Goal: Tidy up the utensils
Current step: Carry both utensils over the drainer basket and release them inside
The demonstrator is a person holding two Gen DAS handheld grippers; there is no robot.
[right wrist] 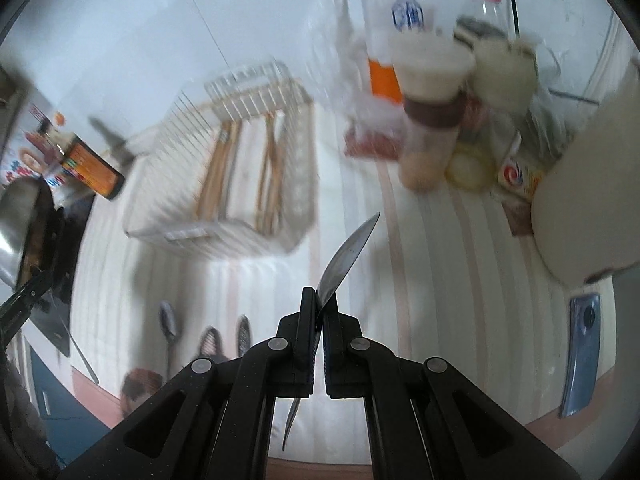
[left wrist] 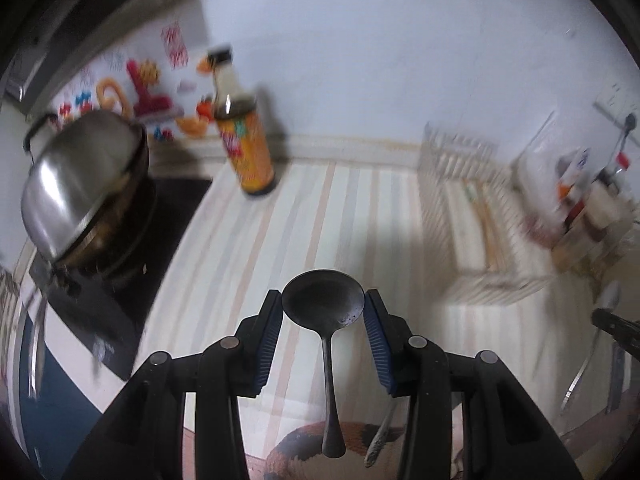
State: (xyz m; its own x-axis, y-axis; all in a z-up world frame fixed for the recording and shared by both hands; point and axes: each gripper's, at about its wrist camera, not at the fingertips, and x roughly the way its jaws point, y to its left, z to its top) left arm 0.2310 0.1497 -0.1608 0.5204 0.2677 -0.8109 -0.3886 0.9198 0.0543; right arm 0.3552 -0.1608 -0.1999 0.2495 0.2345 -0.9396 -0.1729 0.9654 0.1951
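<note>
Dark spoon: one, bowl pinched between the blue pads of the left tongs, jaws partly spread to the bowl's width. Handle hangs down toward the camera, clear of the striped worktop.

Second utensil, a shiny one with a thin edge-on bowl or blade: one, clamped in the right tongs, jaws closed almost fully on it. Its tip sticks forward and up-right; its handle end pokes out below the jaws. It is also held off the worktop.

White wire basket taken as landmark. Inside it: wooden chopsticks in two bundles; individual count is lost to blur. On the near side of the basket, on the worktop: three utensils lying loose, a spoon, a slotted piece and another dark head between them, all blurred.

Left of the basket: one sauce bottle with an orange label, then one pan with a steel lid tilted on it, sitting on a dark hob.

Right of the basket: a cluster of jars and bottles, too blurred to count. Further right and nearer: one blue phone flat on the worktop.
</note>
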